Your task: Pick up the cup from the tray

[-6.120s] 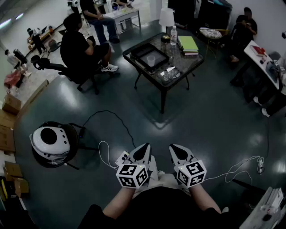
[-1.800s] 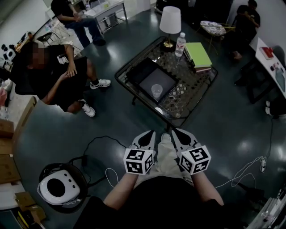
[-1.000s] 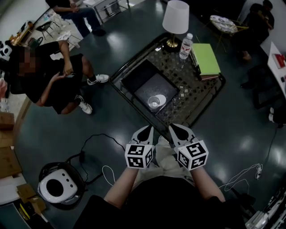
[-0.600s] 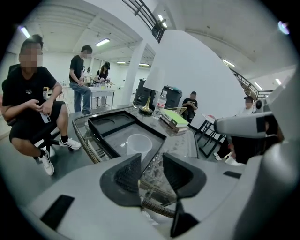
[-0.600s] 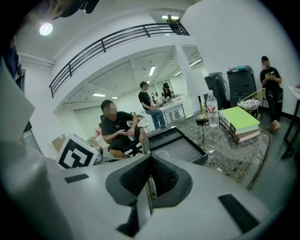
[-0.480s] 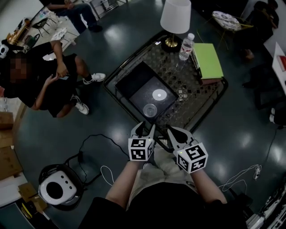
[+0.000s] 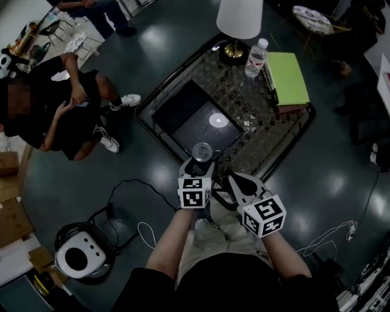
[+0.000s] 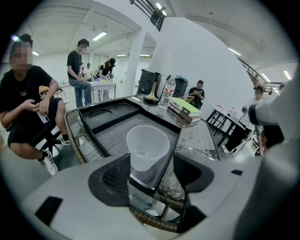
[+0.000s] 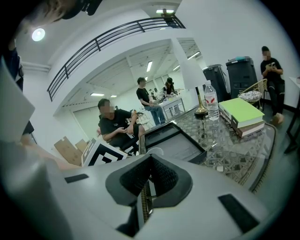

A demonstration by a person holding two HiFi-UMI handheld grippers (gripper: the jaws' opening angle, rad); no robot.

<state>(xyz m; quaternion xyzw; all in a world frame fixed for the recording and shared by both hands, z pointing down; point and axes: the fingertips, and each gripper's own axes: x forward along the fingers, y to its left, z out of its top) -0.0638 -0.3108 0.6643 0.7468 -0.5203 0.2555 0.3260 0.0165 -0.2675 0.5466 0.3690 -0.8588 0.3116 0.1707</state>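
The clear plastic cup (image 7: 202,151) stands ungrasped at the black tray's (image 7: 178,108) near corner, just ahead of the left gripper (image 7: 196,166), whose jaws have just been opening wide; the right gripper (image 7: 235,181) is clenched empty, and grasp and lift remain.

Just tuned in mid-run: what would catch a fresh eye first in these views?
The clear plastic cup stands at the near corner of the black tray on the glass-topped table, right ahead of the left gripper. That gripper's jaws have just been opening and stand wide, with the cup lined up with their gap but untouched. A white lamp and a green book mark the table's far side.
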